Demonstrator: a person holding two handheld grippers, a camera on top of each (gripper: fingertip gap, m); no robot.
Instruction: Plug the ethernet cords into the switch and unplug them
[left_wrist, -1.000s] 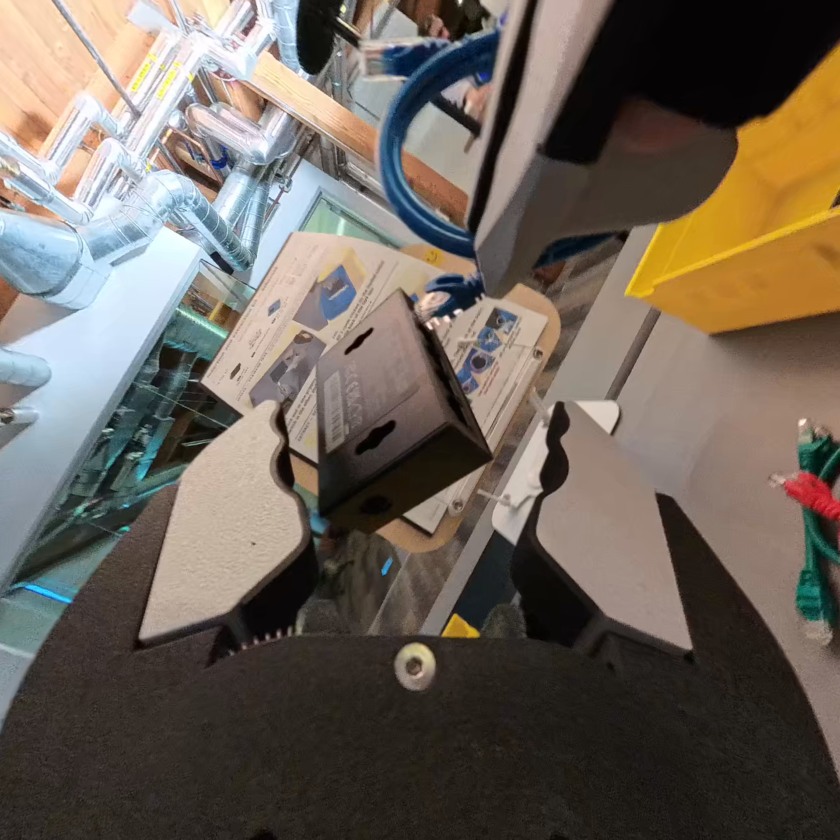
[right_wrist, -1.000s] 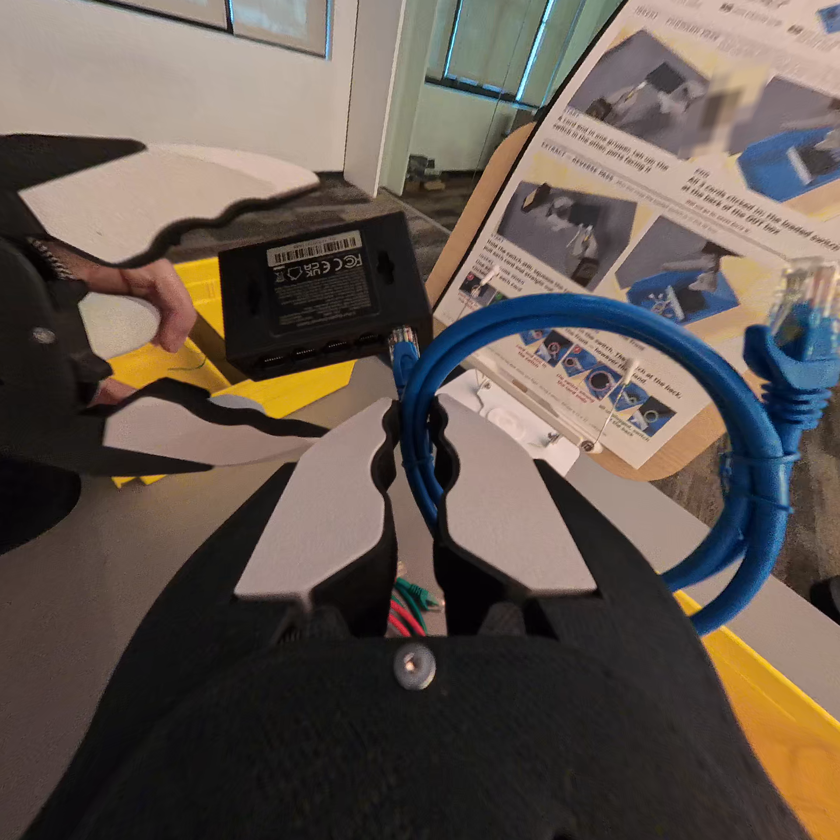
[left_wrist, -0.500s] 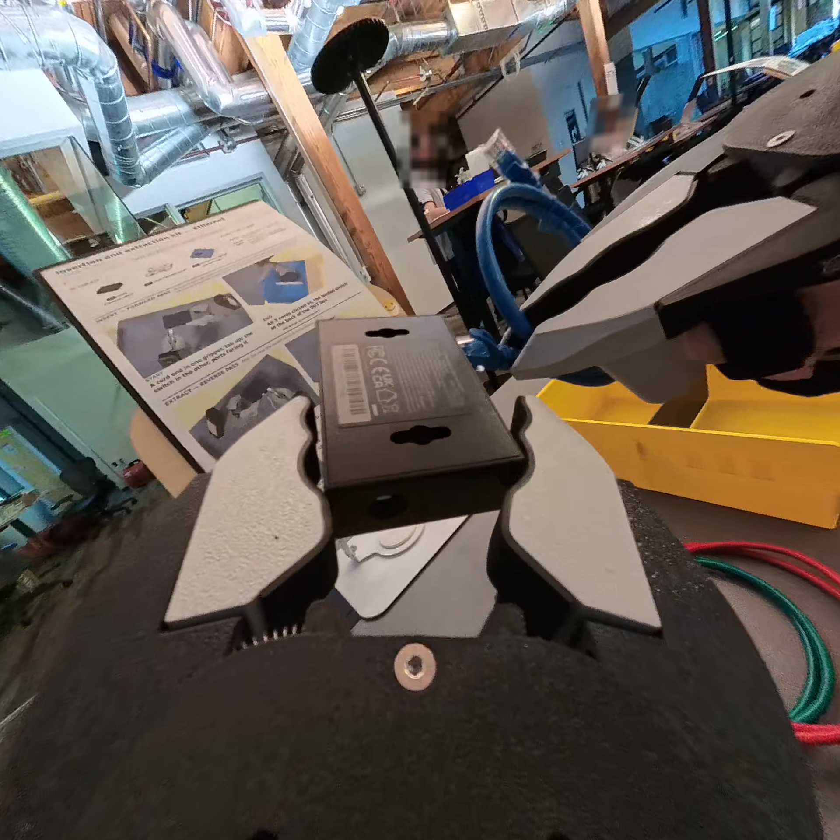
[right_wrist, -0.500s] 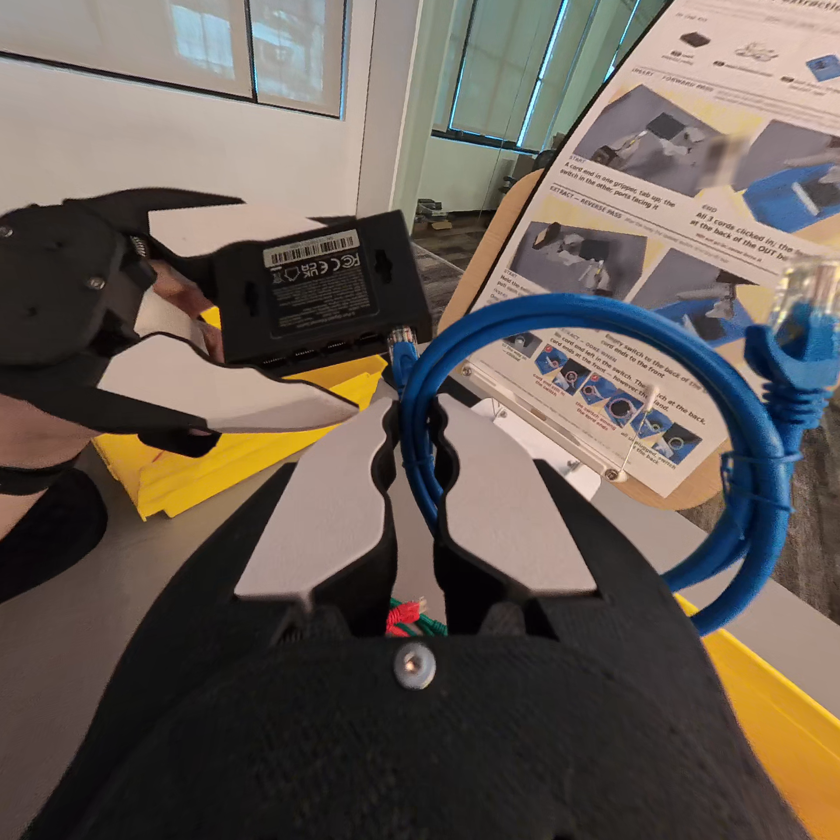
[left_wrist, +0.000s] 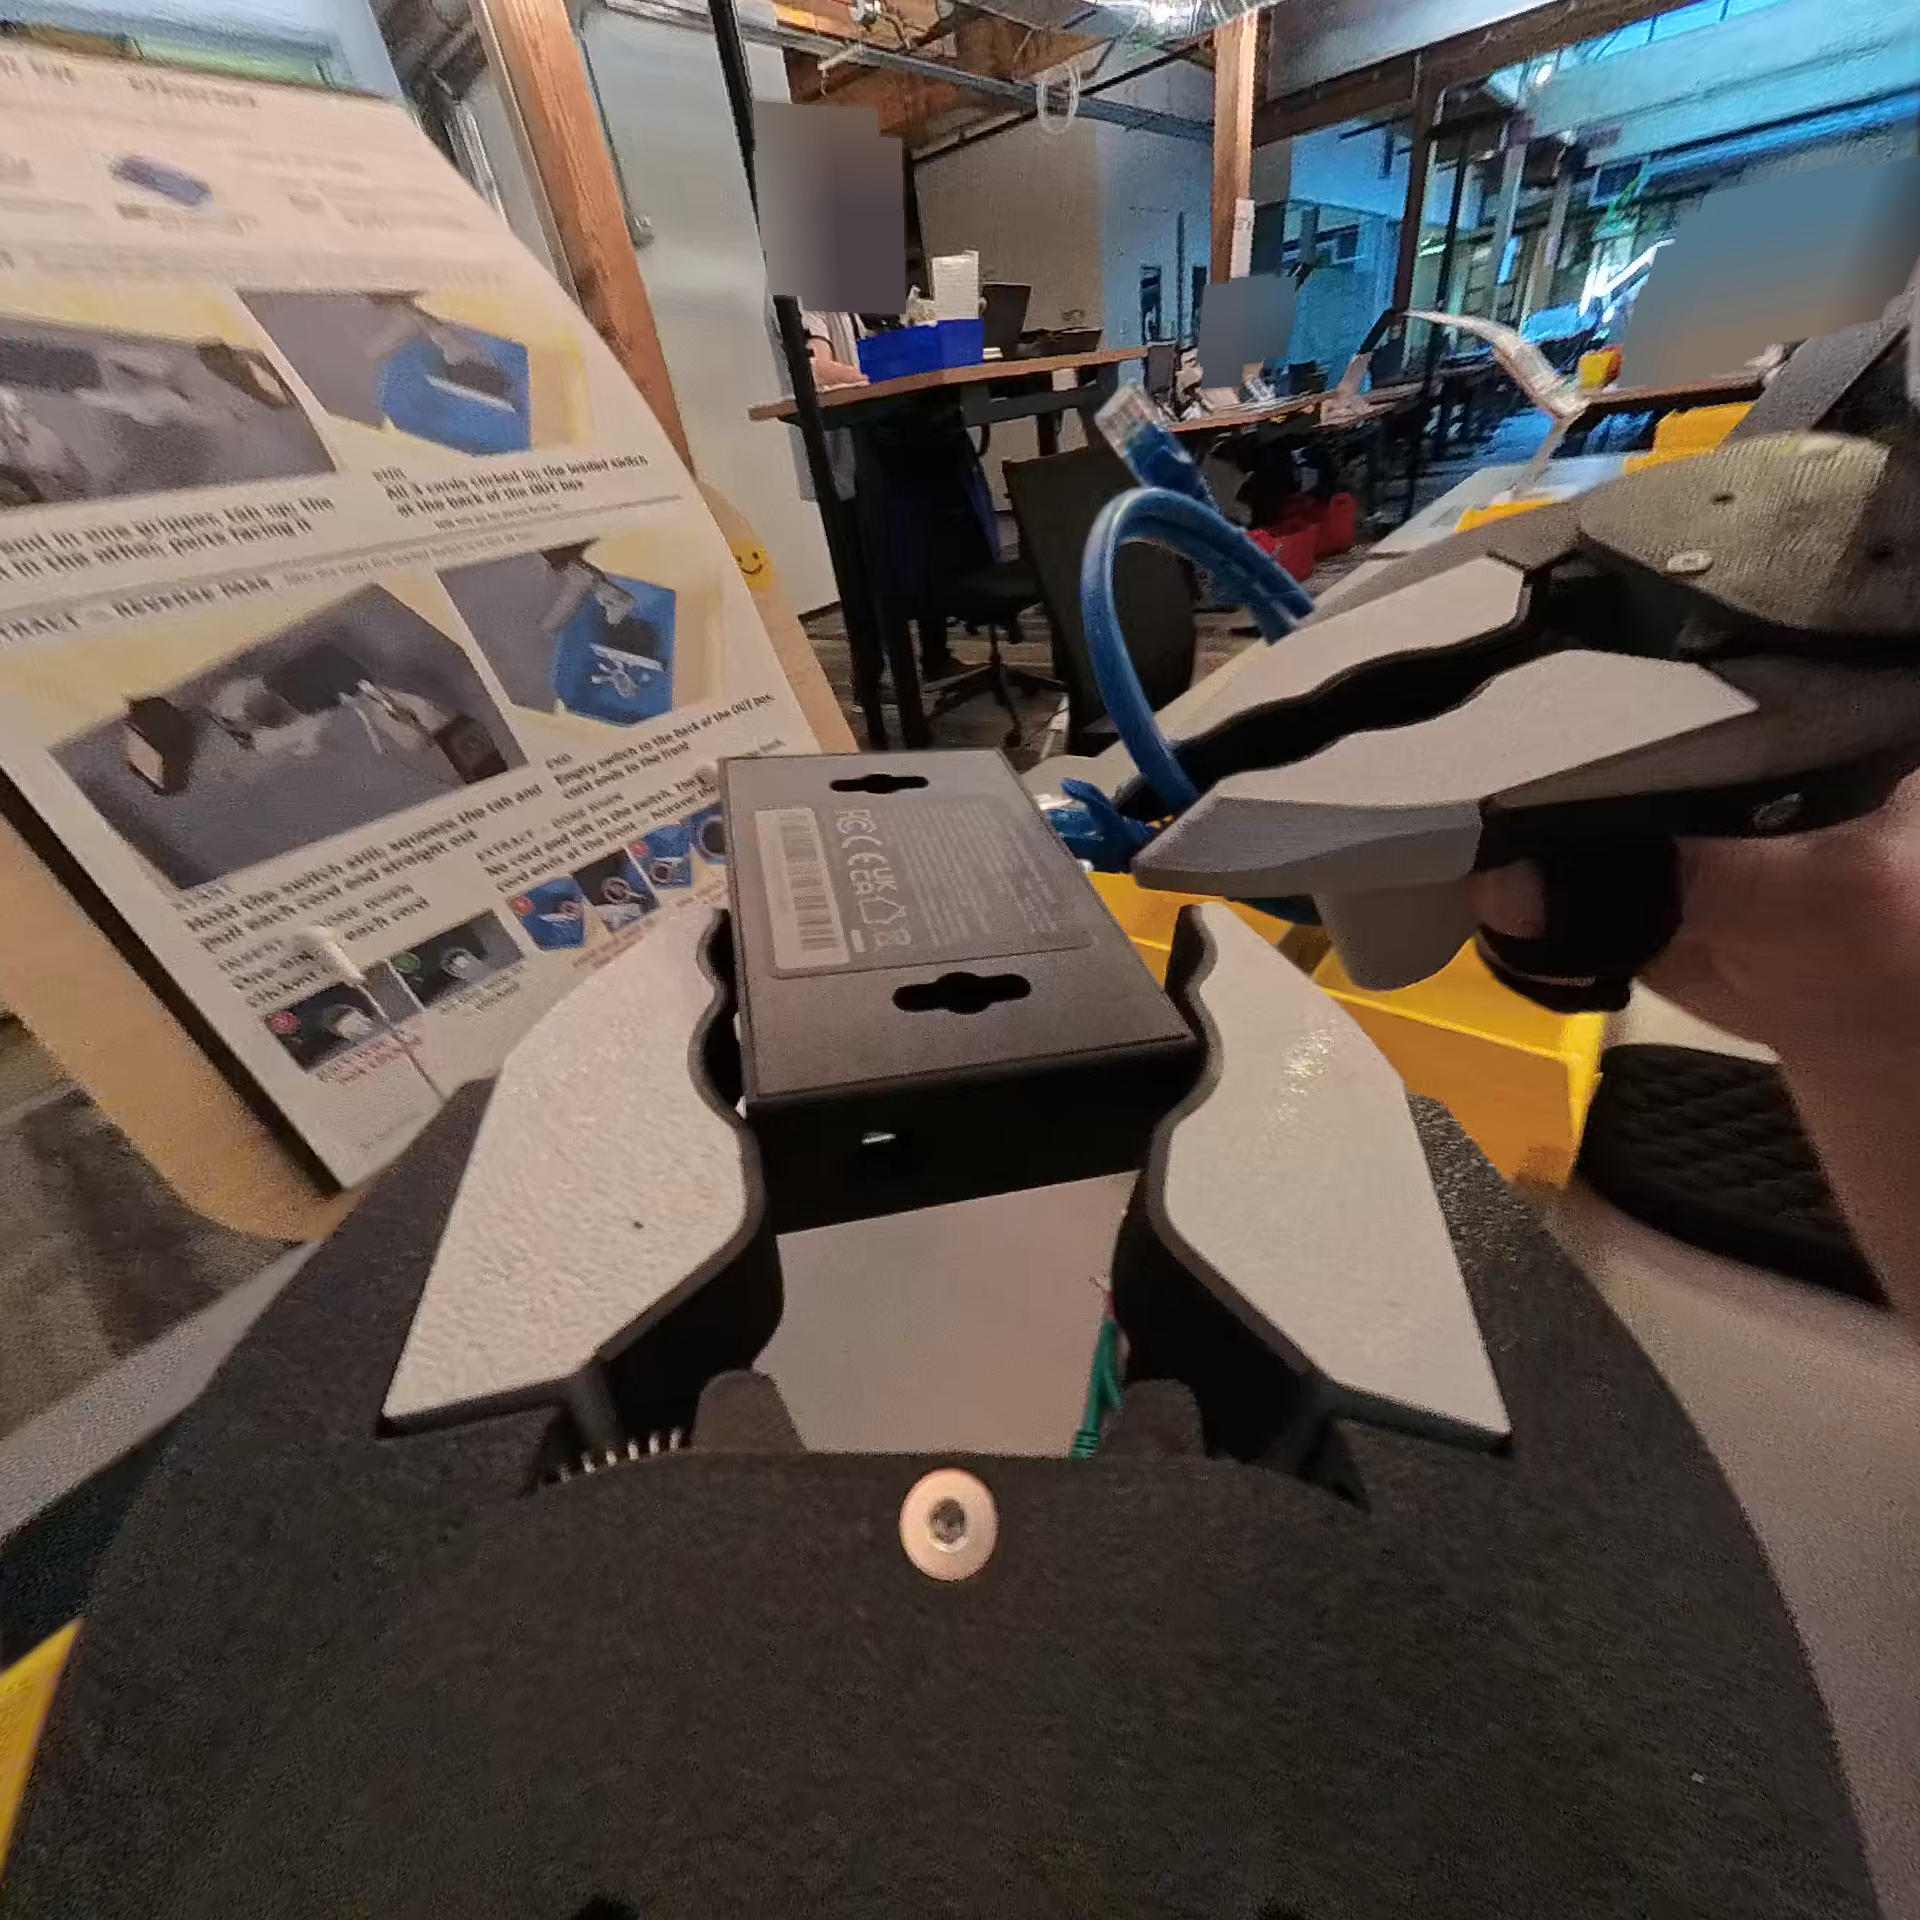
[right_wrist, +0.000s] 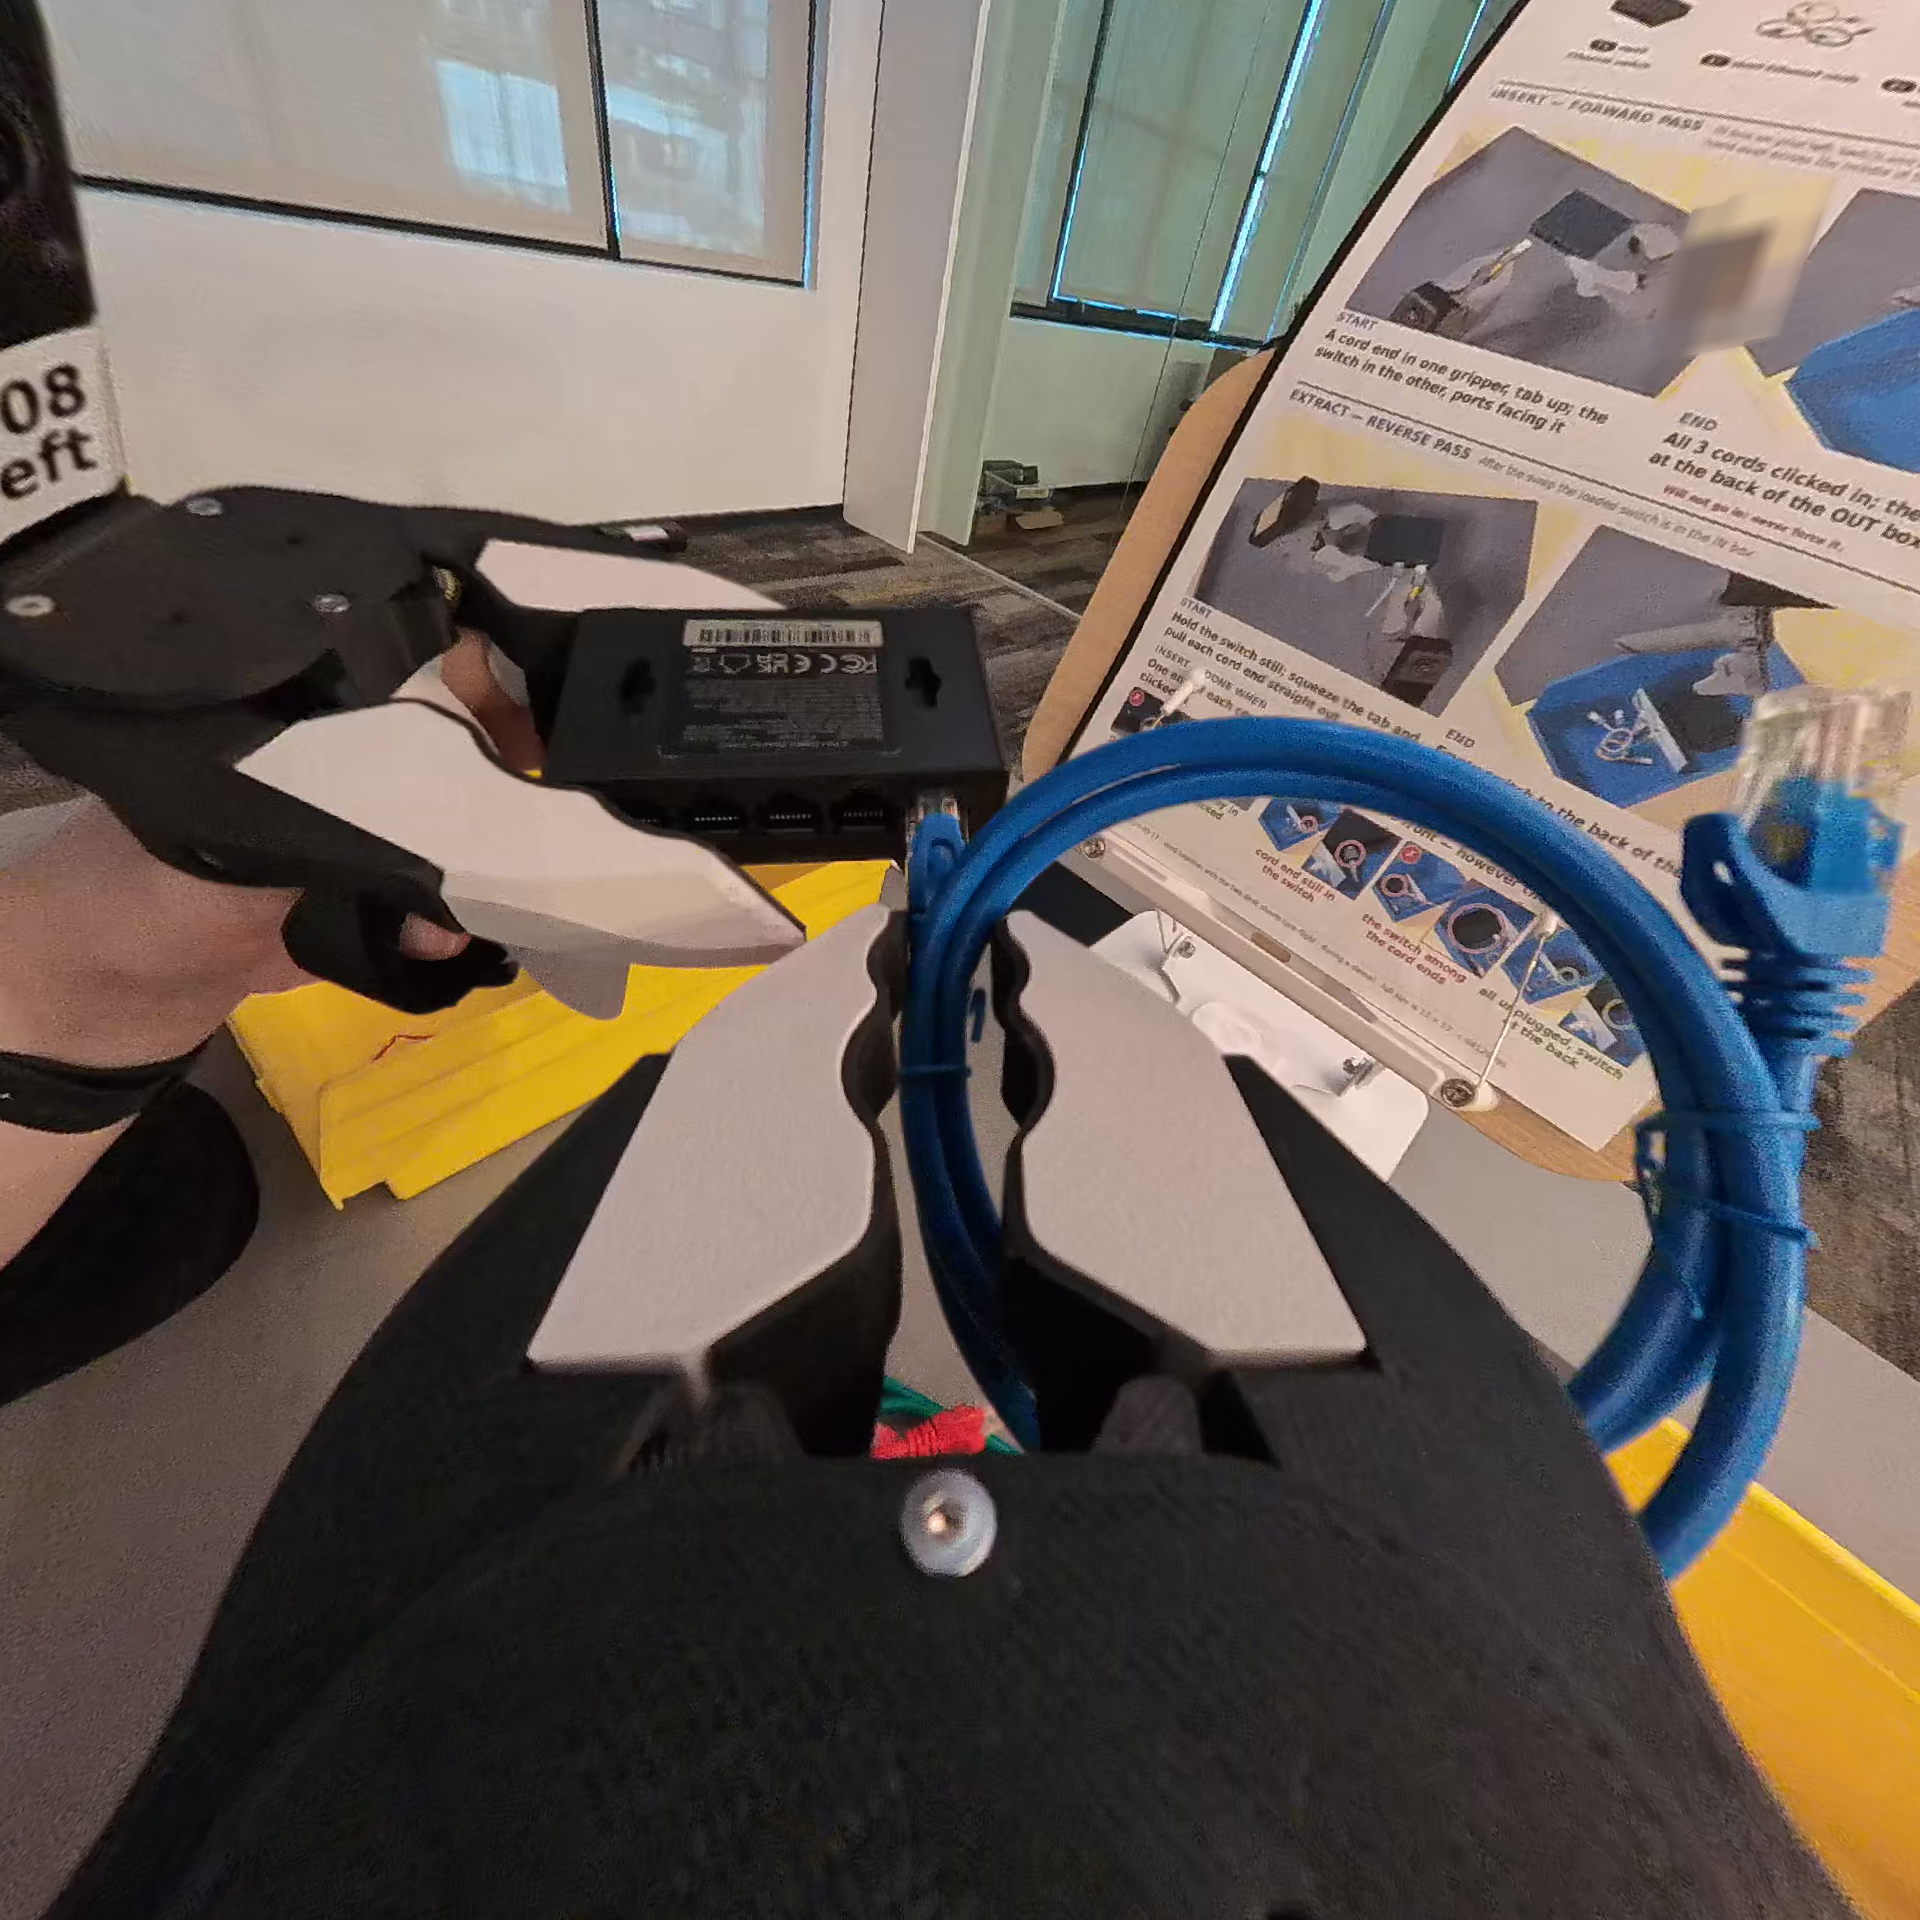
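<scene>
My left gripper (left_wrist: 956, 935) is shut on the black switch (left_wrist: 914, 904), gripping its two sides, label side up. In the right wrist view the switch (right_wrist: 790, 686) shows its row of ports facing me, held by the left gripper (right_wrist: 784, 769). My right gripper (right_wrist: 945, 925) is shut on a coiled blue ethernet cord (right_wrist: 1351, 769). Its near plug (right_wrist: 935, 821) meets the rightmost port; I cannot tell how deep it sits. The free plug (right_wrist: 1818, 790) sticks up at the right. In the left wrist view the right gripper (left_wrist: 1153, 821) and blue cord (left_wrist: 1132, 665) sit at the switch's far right.
An instruction board (right_wrist: 1558, 520) stands behind on a white base (right_wrist: 1299, 1060); it fills the left of the left wrist view (left_wrist: 312, 623). Yellow bins (right_wrist: 520, 1081) (left_wrist: 1455, 1049) stand on the grey table. Red and green cords (right_wrist: 925, 1439) lie below my right gripper.
My left gripper was open around the tilted switch a second ago; it has closed on it and swung level. The right gripper has kept hold of the blue cord at the switch.
</scene>
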